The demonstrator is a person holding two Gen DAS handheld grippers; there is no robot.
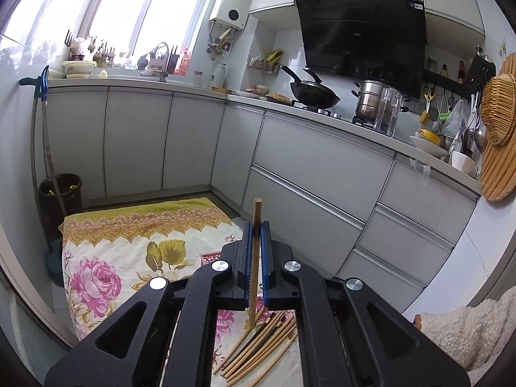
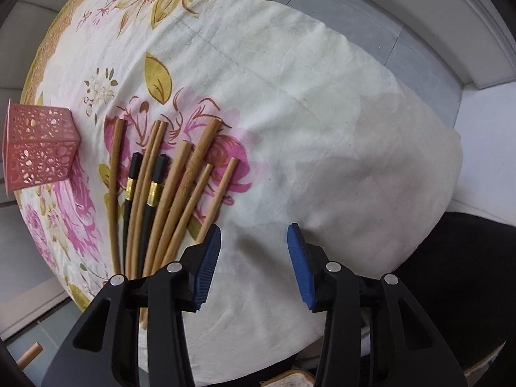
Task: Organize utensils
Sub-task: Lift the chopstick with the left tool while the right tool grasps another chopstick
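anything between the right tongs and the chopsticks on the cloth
Nothing visible. The right tongs hang open over bare floral cloth, and the chopstick pile lies just beside the left finger in the right wrist view, with only cloth between.

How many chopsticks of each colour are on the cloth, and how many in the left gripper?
Wooden chopsticks on the cloth: 7
Black chopsticks on the cloth: 2
Wooden chopstick in the left gripper: 1
Total: 10
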